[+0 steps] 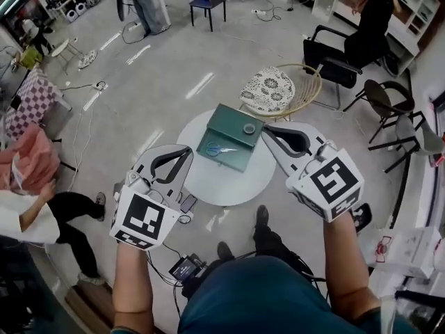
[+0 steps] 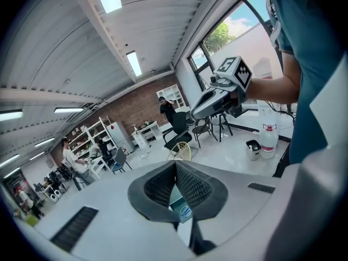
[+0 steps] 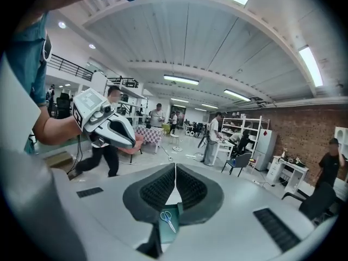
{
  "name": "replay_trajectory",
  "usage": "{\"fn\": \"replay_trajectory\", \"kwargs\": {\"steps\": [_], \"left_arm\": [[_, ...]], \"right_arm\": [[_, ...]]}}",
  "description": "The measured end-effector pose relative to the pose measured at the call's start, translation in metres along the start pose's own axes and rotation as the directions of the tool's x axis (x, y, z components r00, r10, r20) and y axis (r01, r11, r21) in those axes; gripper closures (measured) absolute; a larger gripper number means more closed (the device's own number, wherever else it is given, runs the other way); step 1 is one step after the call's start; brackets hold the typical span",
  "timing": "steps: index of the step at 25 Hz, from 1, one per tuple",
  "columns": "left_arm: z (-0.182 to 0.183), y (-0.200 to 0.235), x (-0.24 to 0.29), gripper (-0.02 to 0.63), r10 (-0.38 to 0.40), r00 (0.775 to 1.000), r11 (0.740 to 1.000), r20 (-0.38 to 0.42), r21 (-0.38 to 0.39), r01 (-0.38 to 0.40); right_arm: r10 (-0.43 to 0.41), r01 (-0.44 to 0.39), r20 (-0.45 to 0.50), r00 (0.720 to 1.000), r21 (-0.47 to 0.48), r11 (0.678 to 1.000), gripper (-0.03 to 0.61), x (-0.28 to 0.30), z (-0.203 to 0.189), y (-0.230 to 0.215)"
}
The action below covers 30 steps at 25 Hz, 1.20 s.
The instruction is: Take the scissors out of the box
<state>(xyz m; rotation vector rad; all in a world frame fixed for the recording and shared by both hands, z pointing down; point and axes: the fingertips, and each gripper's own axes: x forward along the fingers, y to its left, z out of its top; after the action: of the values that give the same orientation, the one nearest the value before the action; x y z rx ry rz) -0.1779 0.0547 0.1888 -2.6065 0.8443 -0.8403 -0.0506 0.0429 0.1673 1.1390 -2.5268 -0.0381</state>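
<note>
Green box [image 1: 238,157] sits open on the round white table [image 1: 208,184]. The scissors [image 1: 217,149] with blue handles lie inside it. So the job has hardly begun: nothing is picked up yet.

The left gripper [image 1: 186,152] has its jaws pressed together with nothing in them, and so does the right gripper [image 1: 268,132] (both are near the box but not touching it). What is left to do is to open a gripper, grab the scissors and lift them out.

No words or brand names can be read. The cubes [image 1: 144,219] show only black and white squares.
</note>
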Motion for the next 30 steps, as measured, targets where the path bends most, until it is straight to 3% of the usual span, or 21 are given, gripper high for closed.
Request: {"fn": "replay_trajectory", "kwargs": {"steps": [9, 17, 23, 30], "left_arm": [[0.003, 0.034, 0.073, 0.595, 0.096, 0.990, 0.990, -0.104, -0.095, -0.106], [0.013, 0.037, 0.132, 0.595, 0.146, 0.973, 0.976, -0.176, -0.135, -0.171], [0.003, 0.036, 0.163, 0.595, 0.148, 0.962, 0.973, -0.230, -0.139, -0.183], [-0.008, 0.054, 0.188, 0.595, 0.081, 0.962, 0.986, -0.259, -0.119, -0.116]], "right_arm": [[0.180, -0.179, 0.038, 0.983, -0.028, 0.984, 0.540, 0.062, -0.009, -0.083], [0.280, -0.278, 0.052, 0.959, -0.049, 0.959, 0.540, 0.080, -0.030, -0.140], [0.310, -0.308, 0.064, 0.949, -0.038, 0.951, 0.540, 0.092, -0.051, -0.167], [0.278, -0.278, 0.036, 0.960, 0.006, 0.961, 0.540, 0.097, -0.061, -0.189]]}}
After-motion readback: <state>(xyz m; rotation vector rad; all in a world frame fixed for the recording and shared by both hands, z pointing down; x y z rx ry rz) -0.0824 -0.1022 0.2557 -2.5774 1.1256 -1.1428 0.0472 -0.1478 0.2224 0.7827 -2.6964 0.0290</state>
